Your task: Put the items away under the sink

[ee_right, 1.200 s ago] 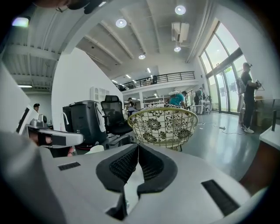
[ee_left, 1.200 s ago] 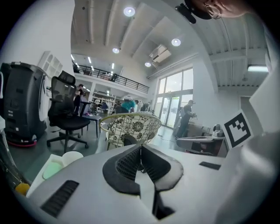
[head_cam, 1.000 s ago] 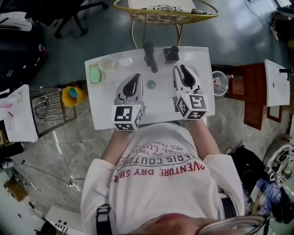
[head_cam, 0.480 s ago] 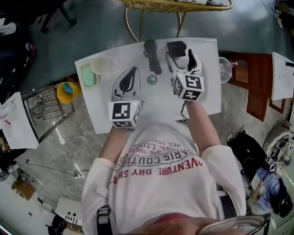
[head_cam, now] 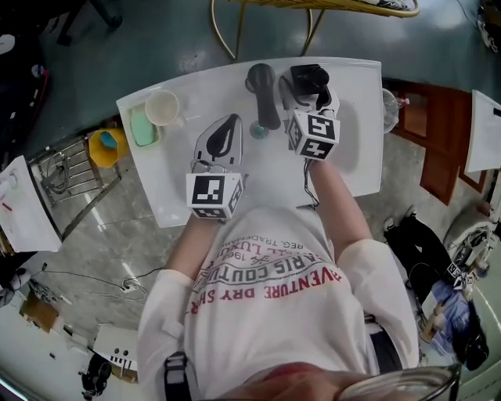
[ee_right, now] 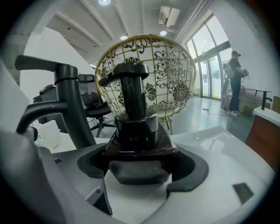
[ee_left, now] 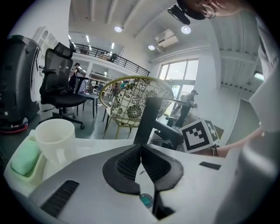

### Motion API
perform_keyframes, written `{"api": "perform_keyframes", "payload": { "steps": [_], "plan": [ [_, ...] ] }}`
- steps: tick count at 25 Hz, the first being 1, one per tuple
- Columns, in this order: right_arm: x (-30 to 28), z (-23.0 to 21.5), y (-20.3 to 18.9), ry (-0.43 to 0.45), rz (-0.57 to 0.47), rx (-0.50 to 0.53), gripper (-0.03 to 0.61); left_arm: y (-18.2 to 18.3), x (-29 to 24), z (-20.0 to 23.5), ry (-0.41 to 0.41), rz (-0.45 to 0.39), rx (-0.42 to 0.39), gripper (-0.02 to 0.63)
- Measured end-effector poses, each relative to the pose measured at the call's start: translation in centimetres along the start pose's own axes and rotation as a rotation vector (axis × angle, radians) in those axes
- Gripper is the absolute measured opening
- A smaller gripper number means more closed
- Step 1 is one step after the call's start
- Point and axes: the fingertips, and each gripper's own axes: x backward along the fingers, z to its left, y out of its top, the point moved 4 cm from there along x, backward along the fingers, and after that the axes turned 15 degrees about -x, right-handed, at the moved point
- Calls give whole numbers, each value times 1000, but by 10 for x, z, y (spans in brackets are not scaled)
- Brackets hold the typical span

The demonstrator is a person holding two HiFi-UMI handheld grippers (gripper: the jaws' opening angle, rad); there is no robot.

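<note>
The right gripper point(ee_right: 142, 173) has just been opening its jaws, and they now stand spread wide around a dark, square-based soap dispenser bottle with a black pump head point(ee_right: 134, 127). The bottle stands upright between them. A narrow gap shows on either side, so the pads do not appear to press on it.

The left gripper point(ee_left: 141, 151) has its jaws clenched together, tips meeting, with nothing between them. It hovers over the bowl of a white rectangular washbasin point(head_cam: 348, 160), near a small teal drain plug point(head_cam: 256, 131).

The dispenser bottle sits on the basin's back ledge, just right of a black single-lever faucet point(head_cam: 264, 92). At the far left corner of the ledge stands a white round cup point(head_cam: 162, 107). A pale green bar of soap point(head_cam: 142, 125) lies in a tray just beside it. Beyond the basin is a yellow wire chair point(head_cam: 313, 8).

Progress, as a judgement: the task looks barely begun. Bottle, cup and soap all remain on top of the basin — none has been put away. The step in hand seems to be the first pickup: closing the right jaws on the bottle. The space under the sink shows in no view, so whether anything already sits there cannot be told.
</note>
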Motion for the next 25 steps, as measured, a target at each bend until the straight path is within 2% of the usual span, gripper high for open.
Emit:
{"api": "perform_keyframes", "payload": {
  "steps": [4,13,20,25],
  "plan": [
    [-10,-1,0,-6,12,40,379,-6,-5,-3,-7,16,10,23],
    [-15,-1,1,-2,18,93,377,-6,-7,-4,3,22,-45,23],
    [-12,-3,3,61,32,76,376,-10,-3,-9,2,34,-46,23],
    [-2,2,3,91,53,109,374,-9,3,-8,10,22,-40,23]
  ]
}}
